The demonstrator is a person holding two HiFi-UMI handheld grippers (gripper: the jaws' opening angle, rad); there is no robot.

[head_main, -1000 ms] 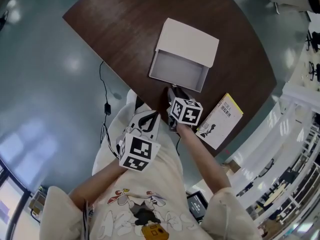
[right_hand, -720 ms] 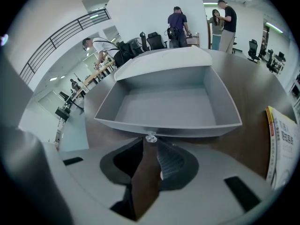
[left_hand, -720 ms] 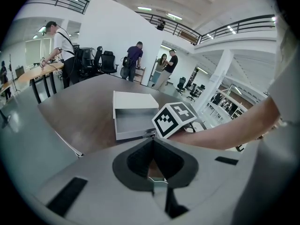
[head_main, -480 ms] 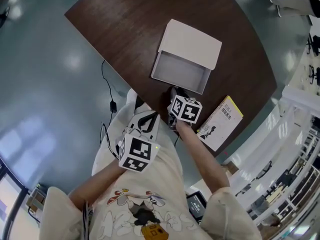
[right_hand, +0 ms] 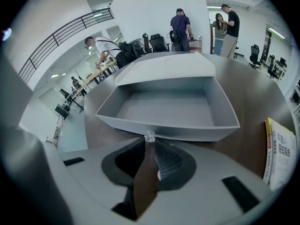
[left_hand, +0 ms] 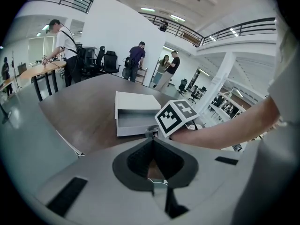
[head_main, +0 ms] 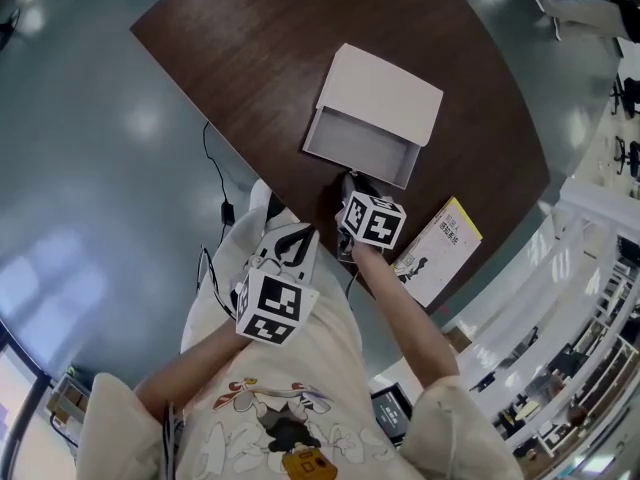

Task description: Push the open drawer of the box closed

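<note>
A white box (head_main: 380, 93) lies on the dark wooden table (head_main: 260, 58), its grey drawer (head_main: 360, 148) pulled out toward me and empty. My right gripper (head_main: 347, 183) is at the drawer's front edge. In the right gripper view its jaws are closing, with the tips (right_hand: 149, 142) pinched on the small clear knob (right_hand: 149, 136) on the drawer front (right_hand: 168, 130). My left gripper (head_main: 285, 243) hangs back off the table near my body, shut and empty. In its own view the left gripper (left_hand: 152, 137) points toward the box (left_hand: 136, 102).
A yellow-edged book (head_main: 435, 250) lies on the table to the right of the drawer, also visible at the right edge (right_hand: 281, 149). A black cable (head_main: 212, 208) hangs off the table's left edge. People and office chairs stand far behind the box.
My right gripper has stayed at the drawer's front edge, edging slightly toward it. The left gripper has not moved. The head view has shifted a little.
</note>
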